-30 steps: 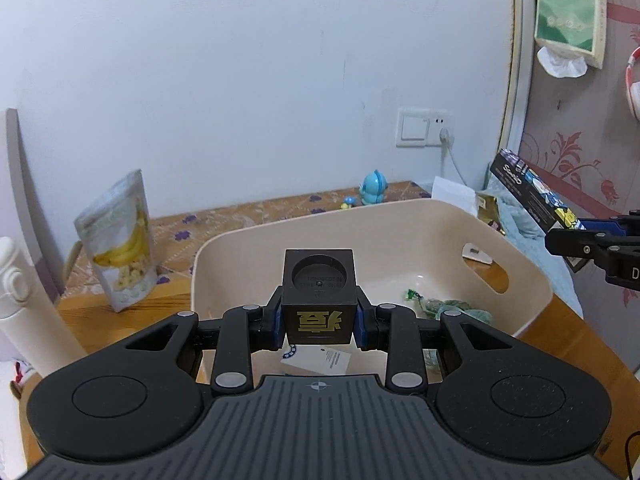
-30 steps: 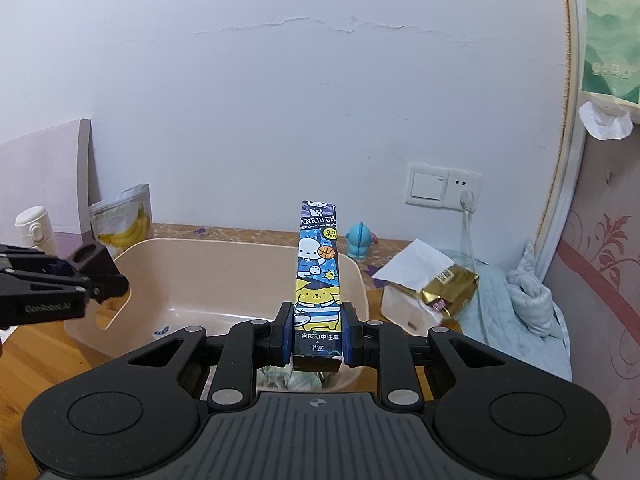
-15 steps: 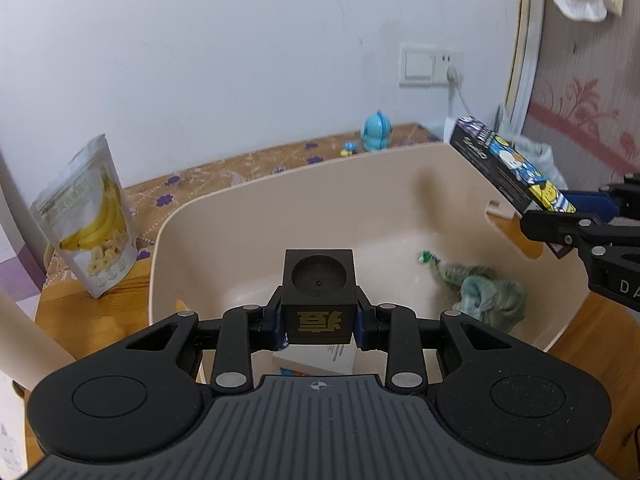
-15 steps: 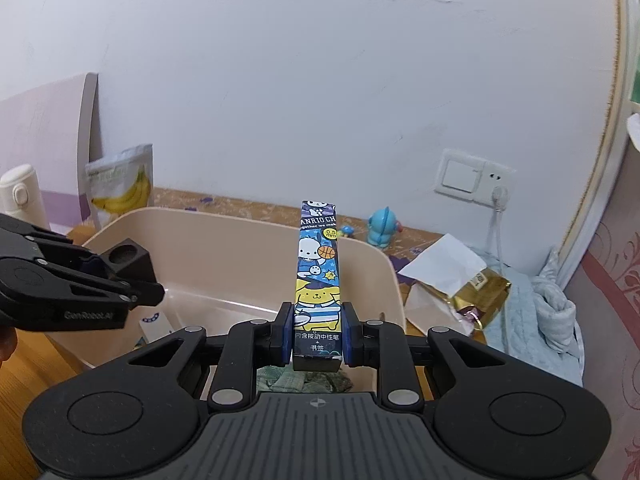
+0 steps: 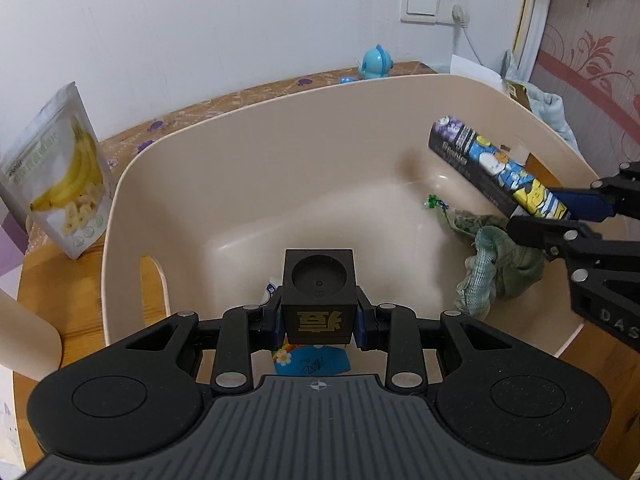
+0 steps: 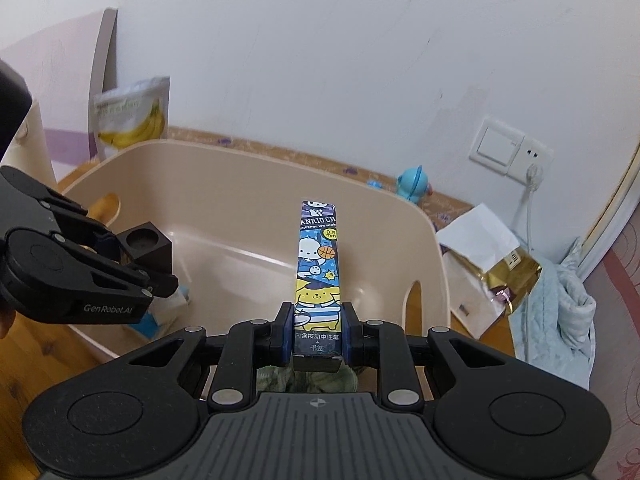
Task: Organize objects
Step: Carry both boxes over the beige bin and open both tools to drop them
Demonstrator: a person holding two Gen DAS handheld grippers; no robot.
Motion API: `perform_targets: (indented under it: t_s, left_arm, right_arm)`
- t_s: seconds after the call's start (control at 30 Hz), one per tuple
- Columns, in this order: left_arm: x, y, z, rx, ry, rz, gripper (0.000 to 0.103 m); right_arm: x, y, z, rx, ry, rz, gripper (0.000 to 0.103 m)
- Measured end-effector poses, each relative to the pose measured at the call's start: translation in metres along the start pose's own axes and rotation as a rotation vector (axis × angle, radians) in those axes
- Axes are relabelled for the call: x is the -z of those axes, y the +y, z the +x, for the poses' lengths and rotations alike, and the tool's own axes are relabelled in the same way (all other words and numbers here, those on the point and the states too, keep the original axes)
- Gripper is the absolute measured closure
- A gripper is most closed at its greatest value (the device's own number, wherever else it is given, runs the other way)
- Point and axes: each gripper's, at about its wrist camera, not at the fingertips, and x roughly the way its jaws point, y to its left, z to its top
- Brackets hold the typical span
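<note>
Both claws lowered over bin [image 5: 120, 184] | cube [image 5: 318, 300], pen box [image 6: 318, 264] clamped

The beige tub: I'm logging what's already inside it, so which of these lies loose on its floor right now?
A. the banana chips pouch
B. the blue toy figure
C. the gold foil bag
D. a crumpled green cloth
D: the crumpled green cloth lies on the floor of the beige tub, while the banana chips pouch, blue toy figure and gold foil bag are all outside it.
</note>
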Motion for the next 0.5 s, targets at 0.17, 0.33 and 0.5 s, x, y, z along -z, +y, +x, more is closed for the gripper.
perform_targets:
  t_s: [0.17, 0.33, 0.5]
  left_arm:
    - [0.000, -0.002, 0.003, -0.018, 0.025, 0.009, 0.071]
    - [-0.002, -0.002, 0.002, -0.033, 0.027, 0.006, 0.071]
    - [-0.003, -0.003, -0.007, -0.052, -0.021, -0.002, 0.045]
  right_arm:
    - [0.003, -0.004, 0.010, -0.015, 0.042, 0.019, 0.081]
    - [0.004, -0.007, 0.011, -0.009, 0.047, 0.028, 0.073]
    - [0.005, -0.009, 0.003, 0.000, 0.023, 0.038, 0.059]
